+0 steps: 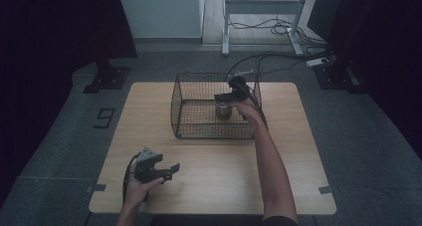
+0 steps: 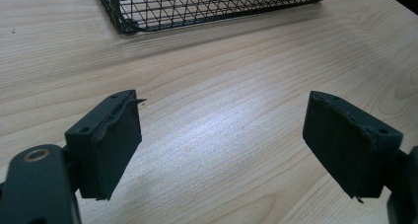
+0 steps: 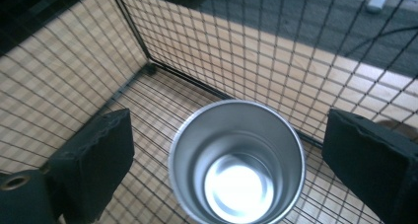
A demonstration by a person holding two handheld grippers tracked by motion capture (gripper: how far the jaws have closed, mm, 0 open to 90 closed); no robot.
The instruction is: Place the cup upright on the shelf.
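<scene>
While the steel cup point(image 3: 236, 160) stands upright in the wire basket point(image 1: 199, 129) at centre frame, right tool point(image 1: 226, 97) hovers wide around it; smooth, rigid, likely slippery, so grip mid-wall. Left tool point(image 2: 222, 145) gapes empty over the tabletop point(image 1: 224, 186).

The left gripper point(image 2: 222, 140) hangs with jaws spread over bare wooden table point(image 2: 222, 76), wire basket point(image 2: 197, 7) beyond.

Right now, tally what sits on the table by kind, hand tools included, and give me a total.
Wire basket: 1
Metal cup, upright inside the basket: 1
Handheld tools: 2, the left tool open over bare table, the right tool open around the cup
Total: 4
</scene>
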